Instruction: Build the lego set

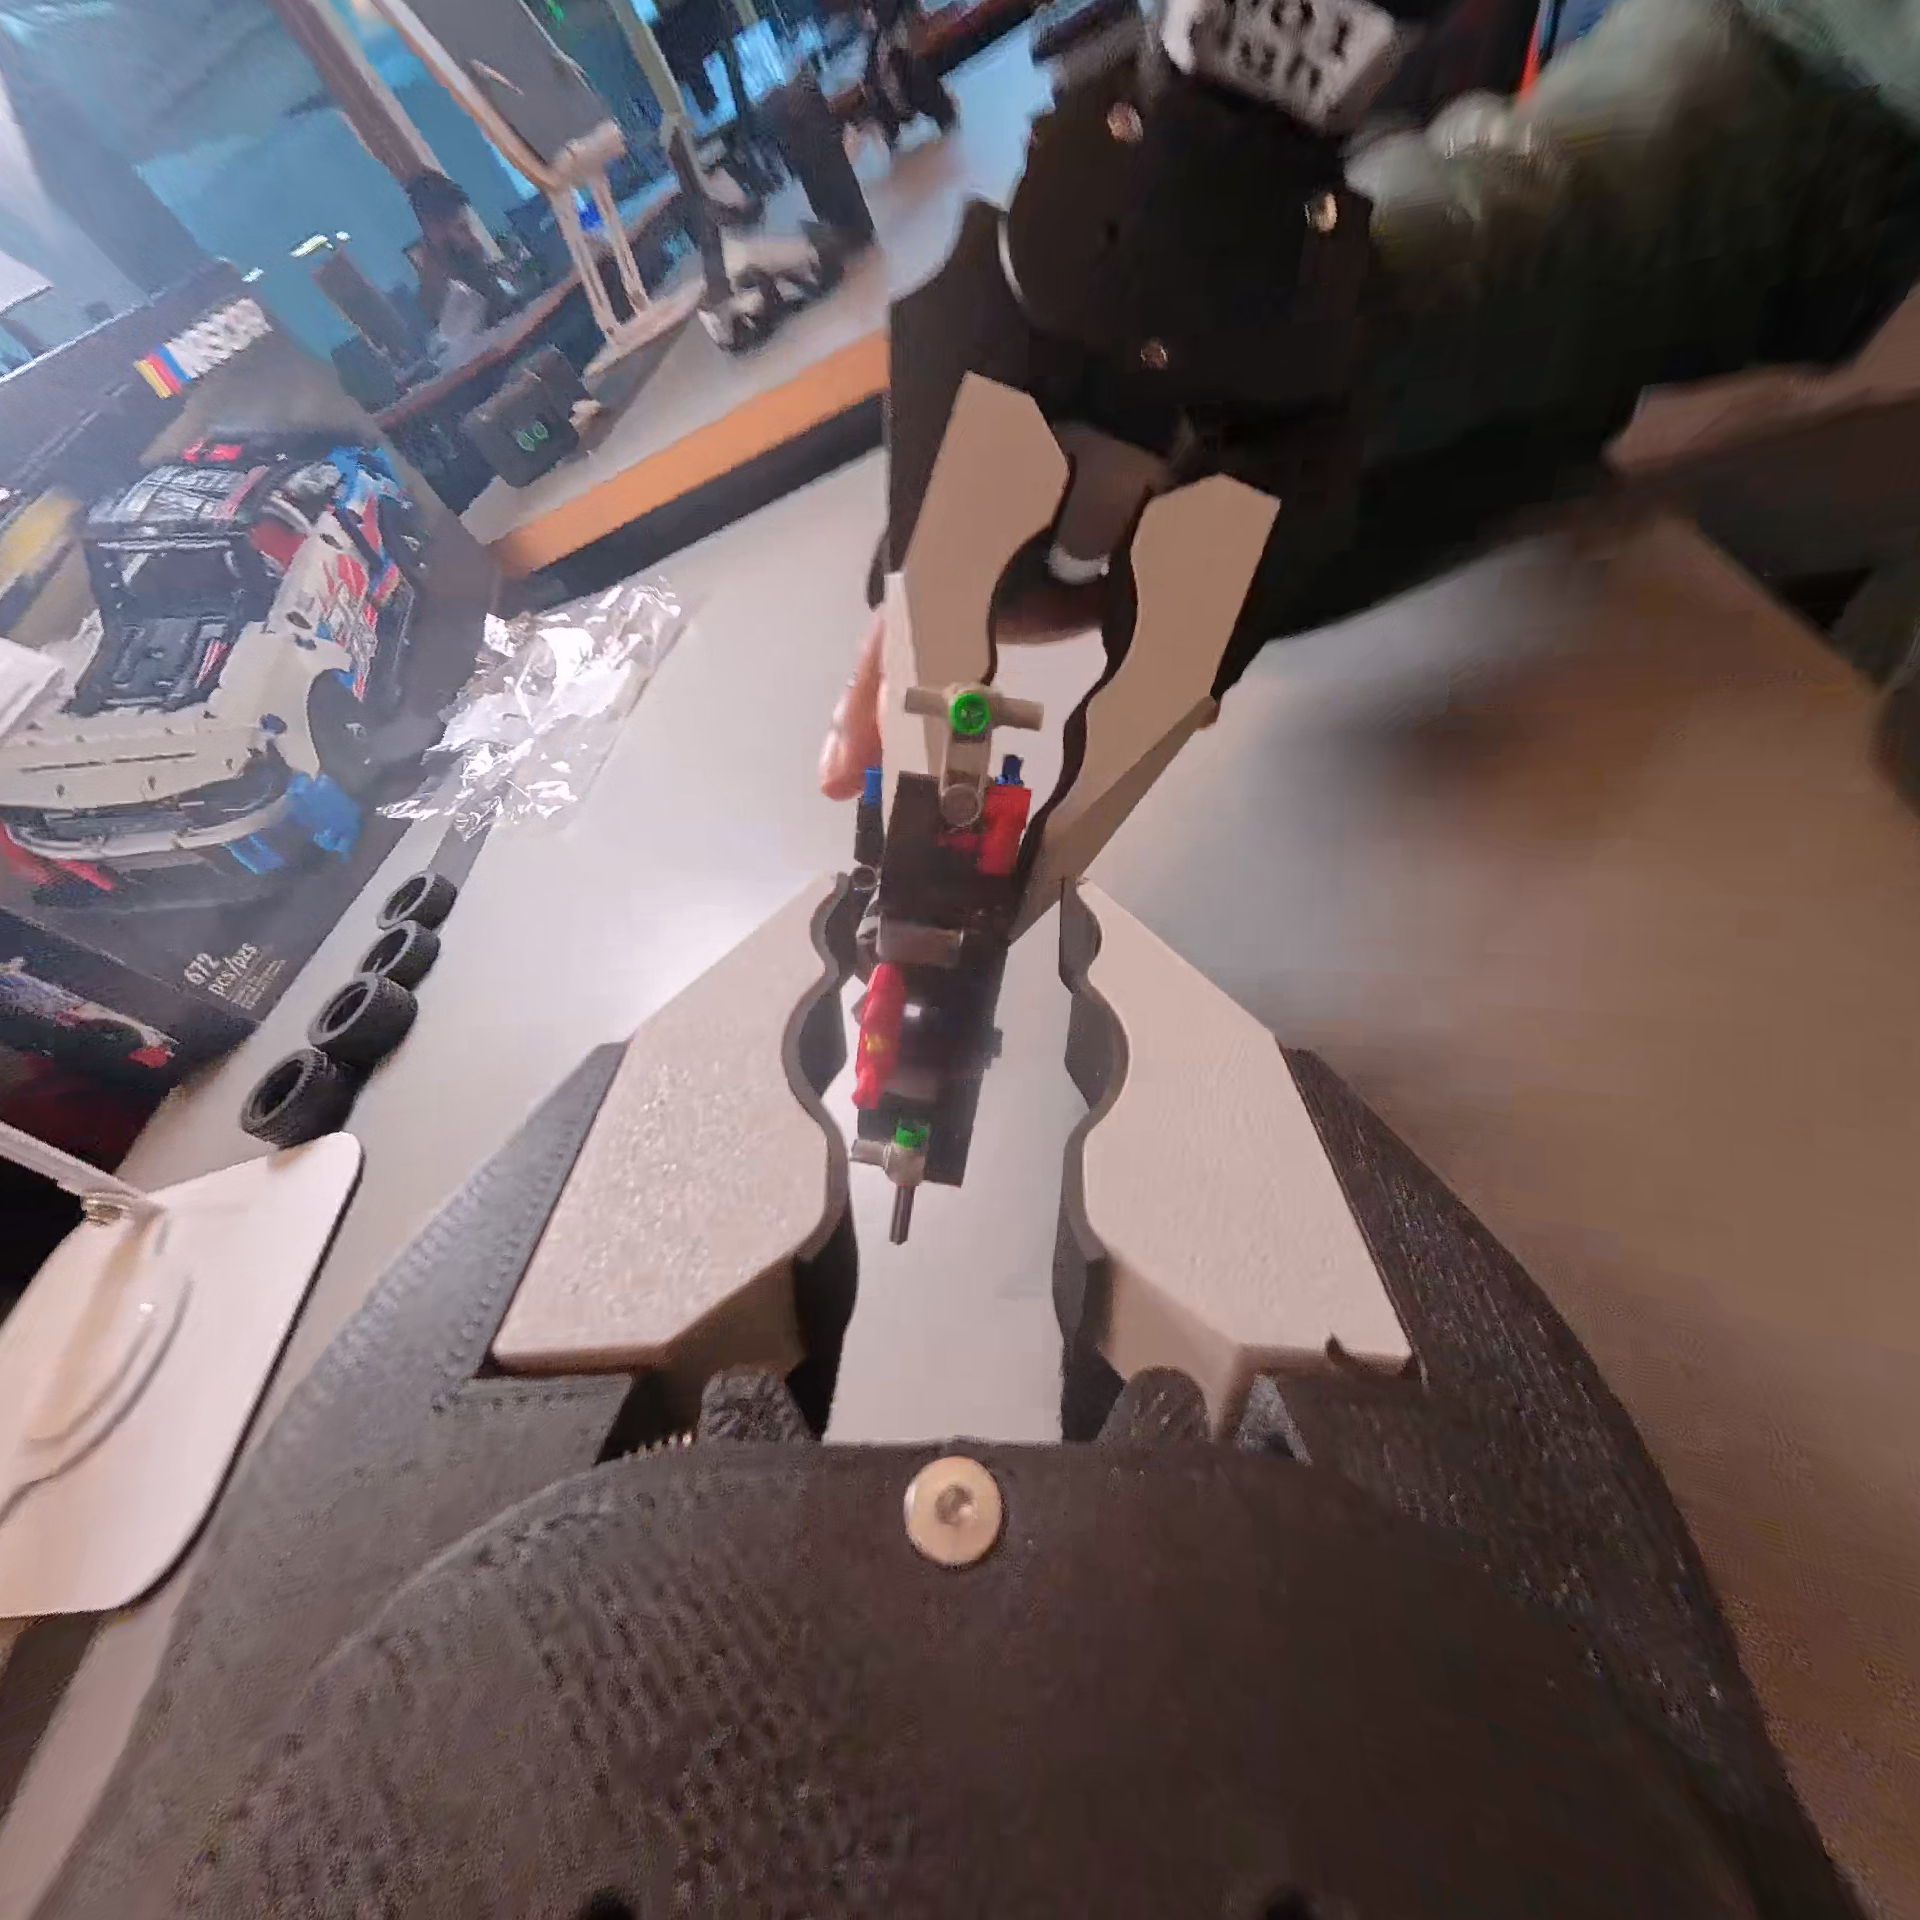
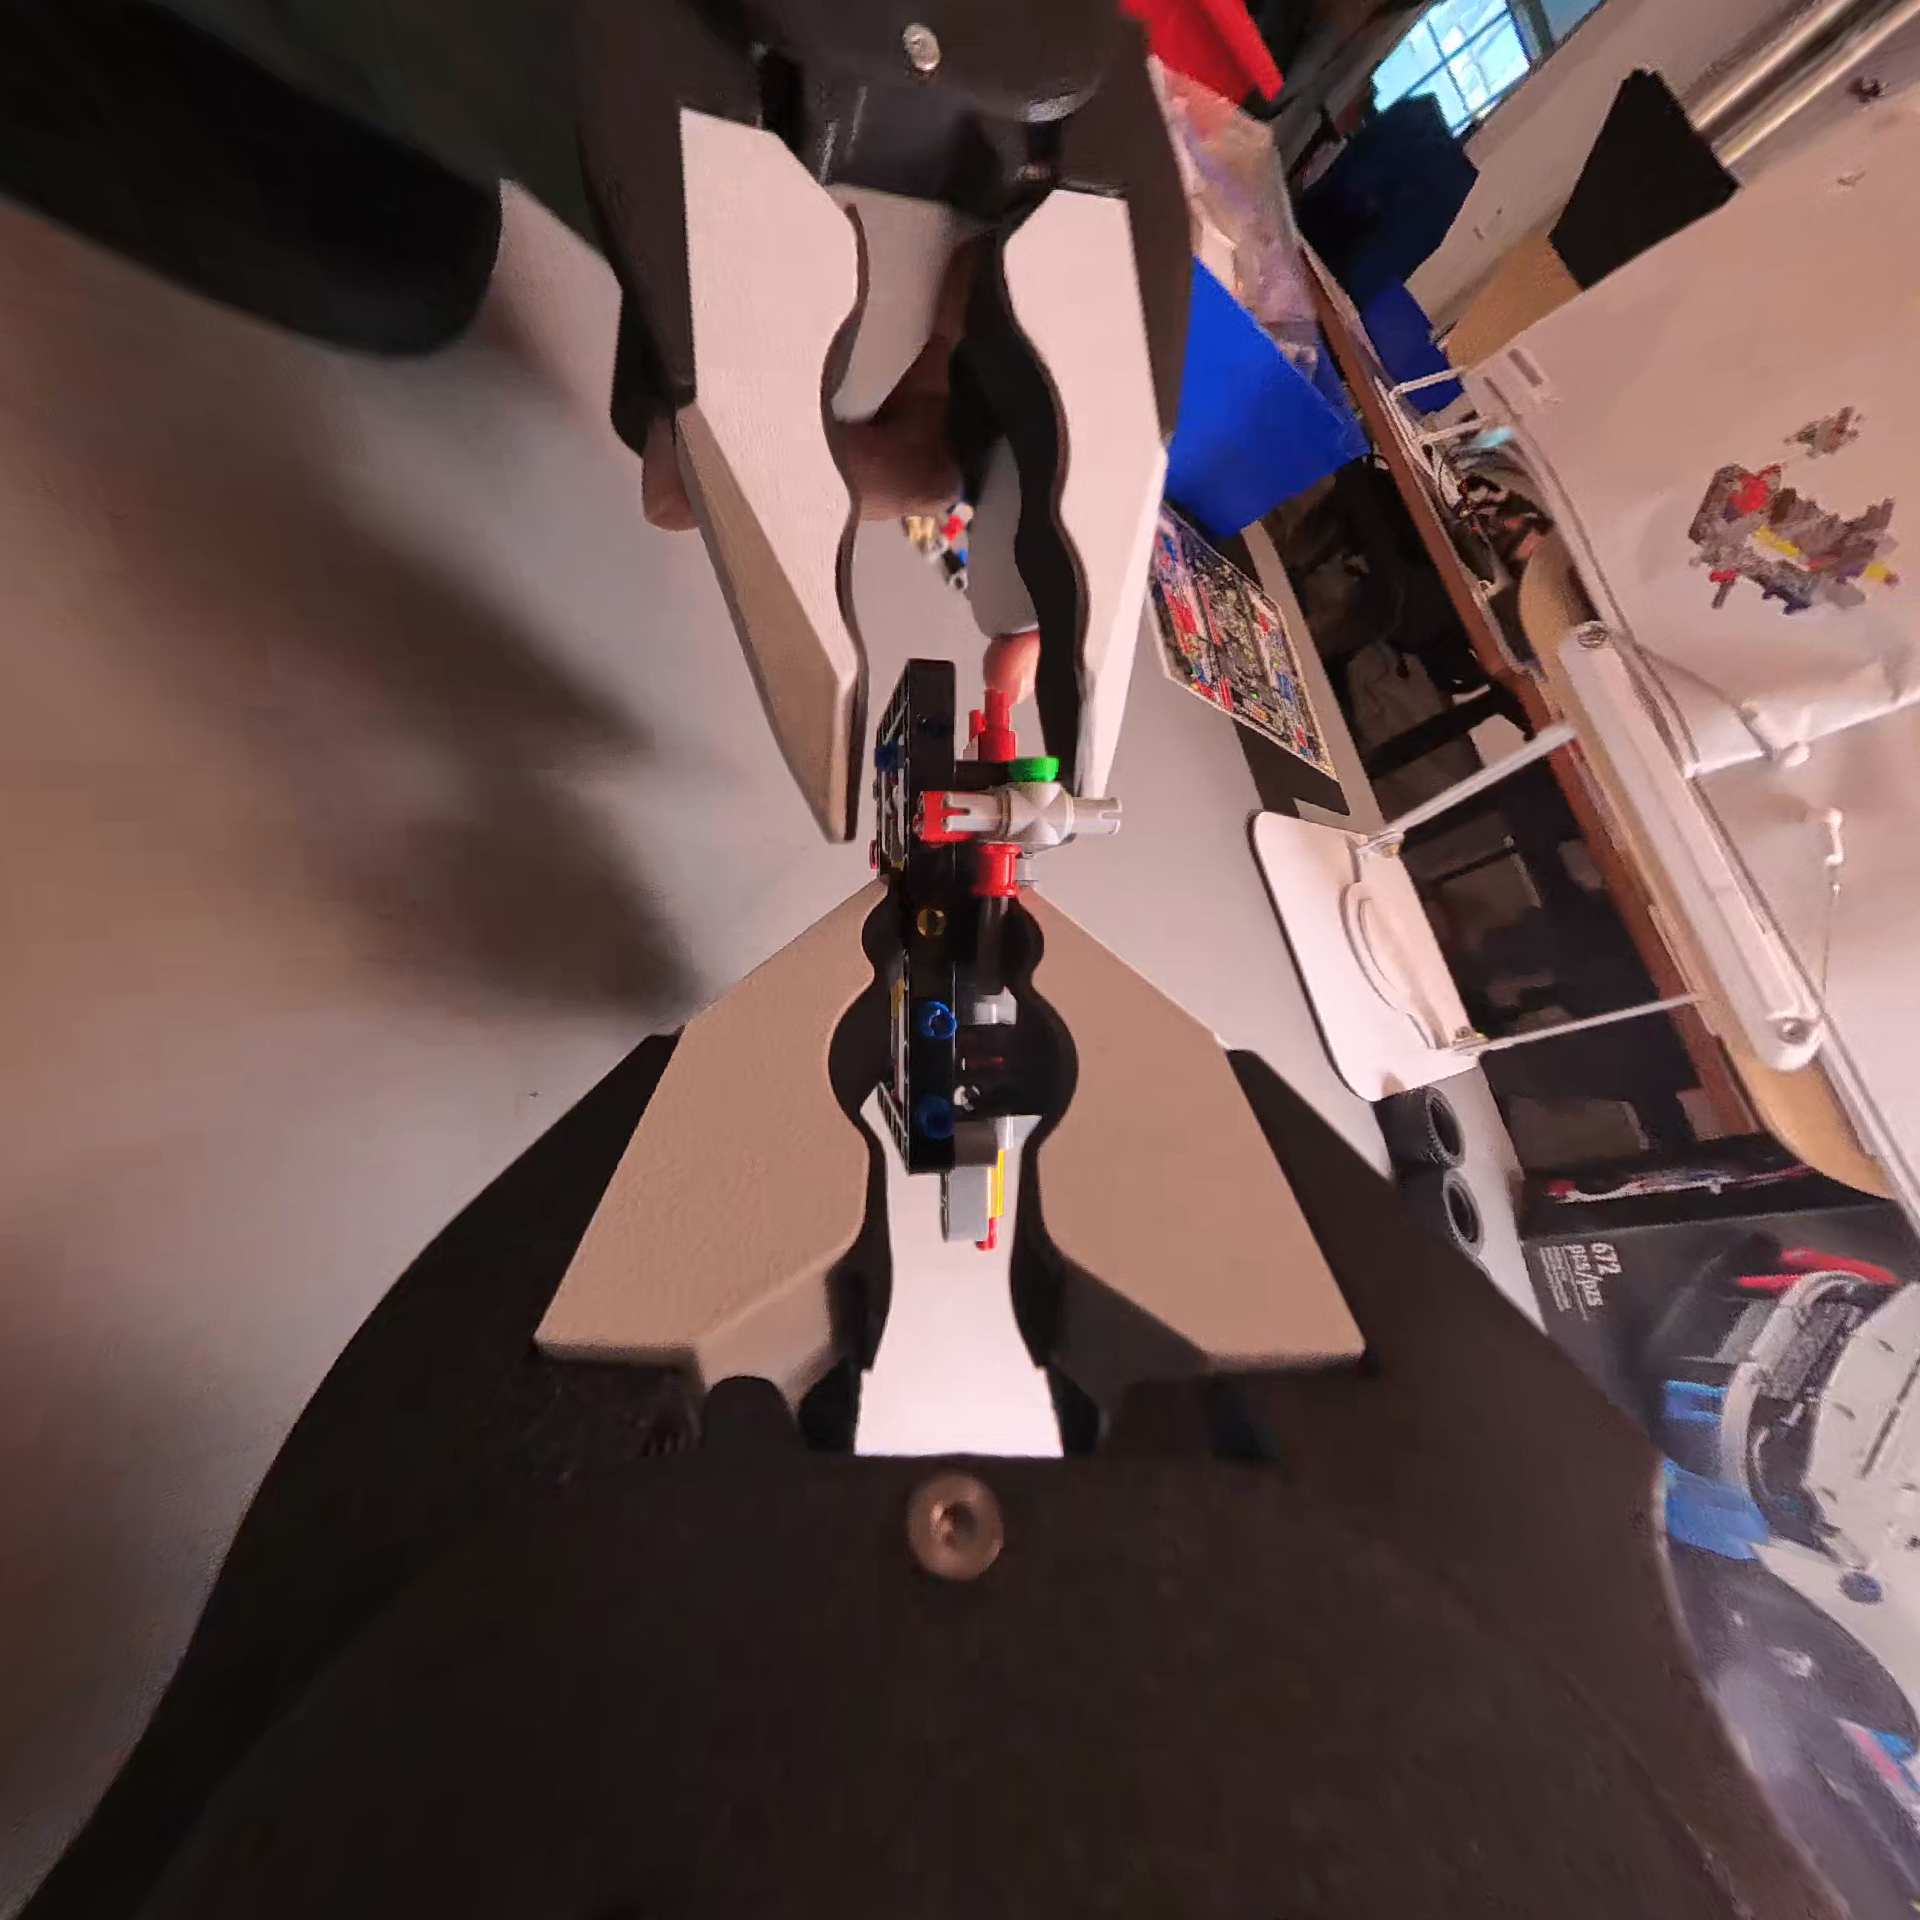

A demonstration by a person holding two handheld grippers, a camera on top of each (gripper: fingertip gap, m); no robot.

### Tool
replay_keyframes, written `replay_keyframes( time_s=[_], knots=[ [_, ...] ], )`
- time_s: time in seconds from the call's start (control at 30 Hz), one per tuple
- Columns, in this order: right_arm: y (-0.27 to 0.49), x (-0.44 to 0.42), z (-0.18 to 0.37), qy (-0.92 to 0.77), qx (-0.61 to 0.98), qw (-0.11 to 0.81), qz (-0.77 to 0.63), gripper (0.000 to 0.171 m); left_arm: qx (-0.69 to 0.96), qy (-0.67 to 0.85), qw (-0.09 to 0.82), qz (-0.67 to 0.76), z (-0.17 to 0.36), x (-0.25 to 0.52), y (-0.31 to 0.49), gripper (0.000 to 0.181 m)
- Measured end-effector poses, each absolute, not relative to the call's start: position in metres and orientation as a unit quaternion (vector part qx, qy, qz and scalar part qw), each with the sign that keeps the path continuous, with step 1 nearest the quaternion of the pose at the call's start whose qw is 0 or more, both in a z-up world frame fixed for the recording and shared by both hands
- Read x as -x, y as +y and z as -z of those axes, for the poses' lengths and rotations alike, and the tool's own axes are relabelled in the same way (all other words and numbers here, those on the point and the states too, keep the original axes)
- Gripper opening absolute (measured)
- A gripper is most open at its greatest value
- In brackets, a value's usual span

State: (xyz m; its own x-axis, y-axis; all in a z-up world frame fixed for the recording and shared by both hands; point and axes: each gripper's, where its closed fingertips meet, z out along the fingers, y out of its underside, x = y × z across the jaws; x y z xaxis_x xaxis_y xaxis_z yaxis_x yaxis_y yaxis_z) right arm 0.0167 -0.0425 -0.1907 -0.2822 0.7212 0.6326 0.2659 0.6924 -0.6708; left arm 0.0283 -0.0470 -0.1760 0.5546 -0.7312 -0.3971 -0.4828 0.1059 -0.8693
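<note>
A lego assembly (image 1: 940, 935), a black frame with red, grey, blue and green parts, is held in the air above the white table (image 1: 644, 883). In the right wrist view my right gripper (image 2: 956, 914) is shut on the assembly (image 2: 930, 1039), seen edge-on. In the left wrist view the right gripper (image 1: 987, 800) comes in from above and holds the far end. My left gripper (image 1: 956, 904) is open, with its fingers either side of the near end and a gap on the right. The left gripper (image 2: 966, 810) also shows from above in the right wrist view.
Several black tyres (image 1: 353, 1018) lie in a row at the left, beside the set's box (image 1: 208, 675) with a car picture. A clear plastic bag (image 1: 561, 707) and a white stand base (image 1: 156, 1351) lie nearby. A printed sheet (image 2: 1236, 644) and a blue bin (image 2: 1247, 416) sit farther off. Left and right tips are no more than a few centimetres apart.
</note>
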Motion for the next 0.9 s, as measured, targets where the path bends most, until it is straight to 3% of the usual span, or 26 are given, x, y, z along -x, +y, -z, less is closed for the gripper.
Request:
replay_keyframes(
  time_s=[0.23,0.5,0.9],
  knots=[
    [-0.051,-0.018,0.197,-0.778,0.304,0.5,-0.231,0.015,0.651,0.504,0.563,0.076,0.189,-0.032,-0.051,0.024],
    [-0.068,-0.043,0.135,-0.69,0.281,0.499,-0.443,0.058,0.604,0.476,0.613,0.182,0.157,-0.04,-0.067,0.023],
    [-0.074,-0.055,0.121,-0.673,0.26,0.505,-0.474,0.058,0.575,0.484,0.631,0.19,0.13,-0.05,-0.083,0.022]
  ],
)
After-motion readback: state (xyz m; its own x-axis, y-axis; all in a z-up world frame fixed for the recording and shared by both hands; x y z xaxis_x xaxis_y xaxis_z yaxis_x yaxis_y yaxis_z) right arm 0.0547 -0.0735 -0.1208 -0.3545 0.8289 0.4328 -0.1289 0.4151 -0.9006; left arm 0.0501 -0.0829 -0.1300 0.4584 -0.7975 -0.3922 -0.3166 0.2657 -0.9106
